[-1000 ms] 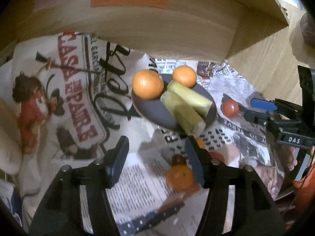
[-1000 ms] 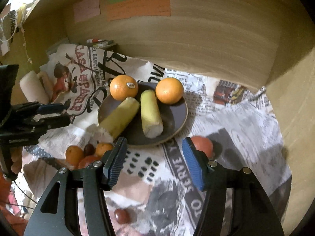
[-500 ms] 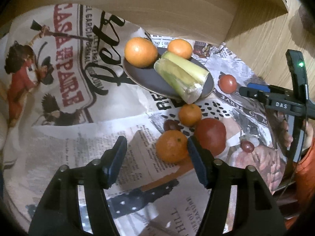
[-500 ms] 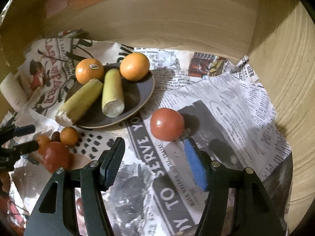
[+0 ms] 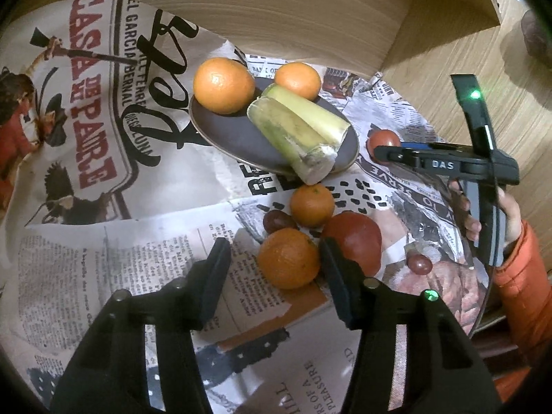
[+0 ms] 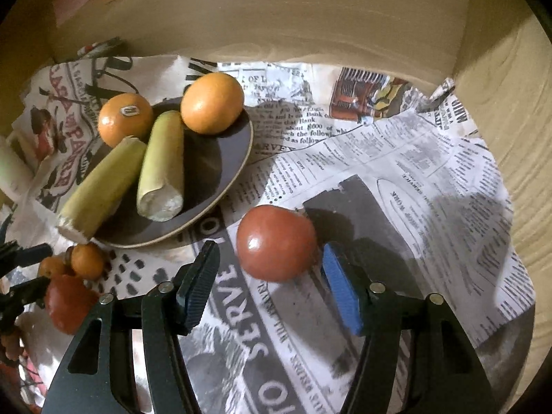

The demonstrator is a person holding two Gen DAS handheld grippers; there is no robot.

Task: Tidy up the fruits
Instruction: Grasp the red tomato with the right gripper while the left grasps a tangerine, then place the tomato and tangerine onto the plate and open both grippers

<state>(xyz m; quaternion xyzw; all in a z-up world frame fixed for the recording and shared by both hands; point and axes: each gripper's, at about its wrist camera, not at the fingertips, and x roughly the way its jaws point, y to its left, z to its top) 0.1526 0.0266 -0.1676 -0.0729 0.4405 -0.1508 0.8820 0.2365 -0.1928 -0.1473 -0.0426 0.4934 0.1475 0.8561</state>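
A dark plate [image 5: 234, 138] [image 6: 214, 172] holds two oranges [image 5: 223, 84] [image 6: 211, 102] and two pale green corn cobs [image 5: 293, 138] [image 6: 162, 162]. In front of it lie a mandarin [image 5: 288, 258], a smaller mandarin [image 5: 311, 205], a red tomato [image 5: 353, 241] and a dark grape [image 5: 277, 220]. My left gripper [image 5: 274, 269] straddles the near mandarin; its jaws are closing, with a gap still on the mandarin's left side. My right gripper [image 6: 270, 281] straddles a second tomato [image 6: 276, 243]; its jaws are closing too, and neither pad presses the tomato.
Newspaper [image 6: 396, 172] covers the surface. A wooden wall [image 6: 310, 10] stands close behind the plate, with another to the right. A hand in an orange sleeve [image 5: 521, 276] holds the right gripper. A loose grape [image 5: 419, 264] lies near it. A white roll [image 6: 10, 172] lies at far left.
Both grippers have come down and closer to the fruit. The left now has the near mandarin between its fingers, the right has the tomato. Both pairs of jaws have narrowed a little.
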